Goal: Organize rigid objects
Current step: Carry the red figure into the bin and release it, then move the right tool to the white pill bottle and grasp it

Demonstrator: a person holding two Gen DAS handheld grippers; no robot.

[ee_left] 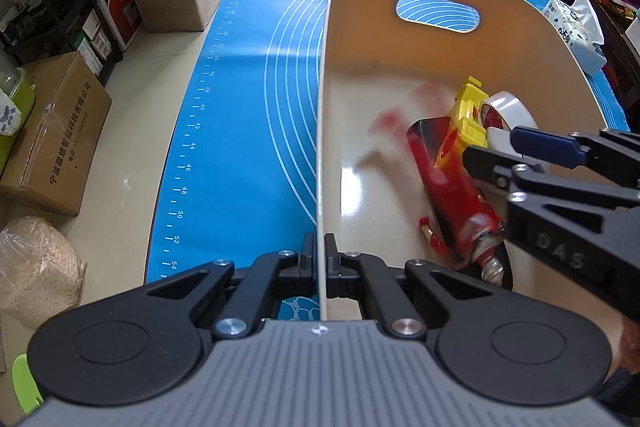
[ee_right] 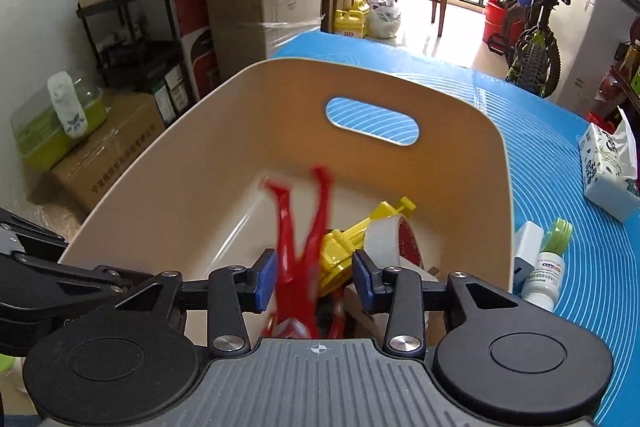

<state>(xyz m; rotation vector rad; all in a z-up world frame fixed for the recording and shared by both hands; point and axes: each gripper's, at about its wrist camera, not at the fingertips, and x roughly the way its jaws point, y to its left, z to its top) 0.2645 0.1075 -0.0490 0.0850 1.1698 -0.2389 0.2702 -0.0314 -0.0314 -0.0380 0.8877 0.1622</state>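
A beige plastic bin with a handle slot stands on the blue mat. My left gripper is shut on the bin's near left wall, which stands edge-on between its fingers. Inside the bin lie a yellow toy and a roll of white tape. A red toy figure, blurred by motion, hangs head-down between the blue pads of my right gripper. Those jaws stand apart and do not press on it. In the left wrist view the right gripper reaches in over the figure.
To the right of the bin on the mat are a small white box, a white bottle with a green cap and a tissue pack. Cardboard boxes and a black rack crowd the floor to the left. A bicycle stands beyond the table.
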